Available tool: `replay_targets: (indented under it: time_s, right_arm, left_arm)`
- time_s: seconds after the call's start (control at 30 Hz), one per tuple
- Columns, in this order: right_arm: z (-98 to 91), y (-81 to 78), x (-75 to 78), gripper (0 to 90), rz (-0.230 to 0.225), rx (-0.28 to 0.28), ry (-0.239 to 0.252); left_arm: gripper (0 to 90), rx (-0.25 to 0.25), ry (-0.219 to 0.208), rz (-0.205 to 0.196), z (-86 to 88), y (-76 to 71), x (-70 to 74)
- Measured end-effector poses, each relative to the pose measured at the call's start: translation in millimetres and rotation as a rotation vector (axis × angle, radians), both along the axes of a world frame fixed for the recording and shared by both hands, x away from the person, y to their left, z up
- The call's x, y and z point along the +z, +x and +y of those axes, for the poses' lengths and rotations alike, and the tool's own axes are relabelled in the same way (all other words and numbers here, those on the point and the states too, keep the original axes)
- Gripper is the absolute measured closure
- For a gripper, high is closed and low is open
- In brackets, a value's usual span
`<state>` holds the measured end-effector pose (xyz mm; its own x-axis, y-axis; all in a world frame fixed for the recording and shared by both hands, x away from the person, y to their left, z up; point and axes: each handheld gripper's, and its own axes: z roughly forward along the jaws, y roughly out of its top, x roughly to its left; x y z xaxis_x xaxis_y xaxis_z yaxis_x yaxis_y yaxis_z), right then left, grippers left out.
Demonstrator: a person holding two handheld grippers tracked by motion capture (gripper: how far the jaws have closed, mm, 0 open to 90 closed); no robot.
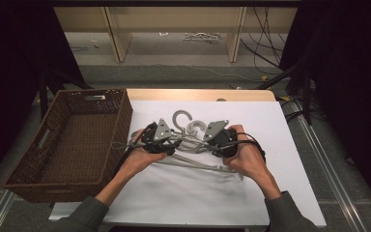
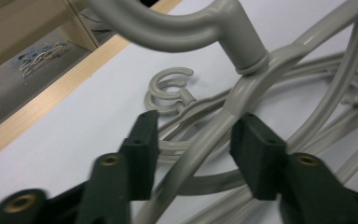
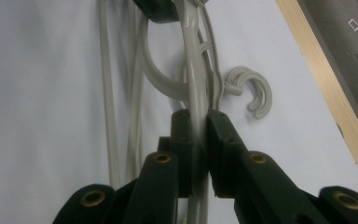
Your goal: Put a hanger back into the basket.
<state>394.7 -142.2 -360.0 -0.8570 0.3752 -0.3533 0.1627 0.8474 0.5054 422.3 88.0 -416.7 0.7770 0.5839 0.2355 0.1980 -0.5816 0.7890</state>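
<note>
A brown wicker basket point(image 1: 72, 140) stands at the left of your white worktop point(image 1: 251, 193), close to your left tool point(image 1: 166, 142). The grey hangers point(image 1: 193, 145) lie tangled at the middle. The left tool's own view shows its jaws spread around one hanger arm point(image 2: 205, 144), not yet pressing. Your right tool point(image 3: 199, 122) is pinching a hanger arm.

Pale wooden shelving point(image 1: 174, 29), grey floor point(image 1: 174, 72)
</note>
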Motion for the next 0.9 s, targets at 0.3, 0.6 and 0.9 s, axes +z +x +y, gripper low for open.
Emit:
replay_targets:
  time_s: [0.3,0.6,0.9]
  right_arm:
    - [-1.7,0.7,0.2,80.0,0.000,0.013,0.024]
    - [-16.1,6.3,10.0,47.8,0.003,-0.105,0.168]
    - [-41.8,6.9,26.4,29.8,-0.028,-0.269,0.477]
  left_arm:
    - [72.1,-0.107,0.154,-0.082,-1.5,-9.8,14.0]
    - [81.9,-0.184,0.152,-0.057,-3.3,-30.6,26.9]
    - [81.8,-0.105,0.141,-0.010,11.5,-29.7,35.5]
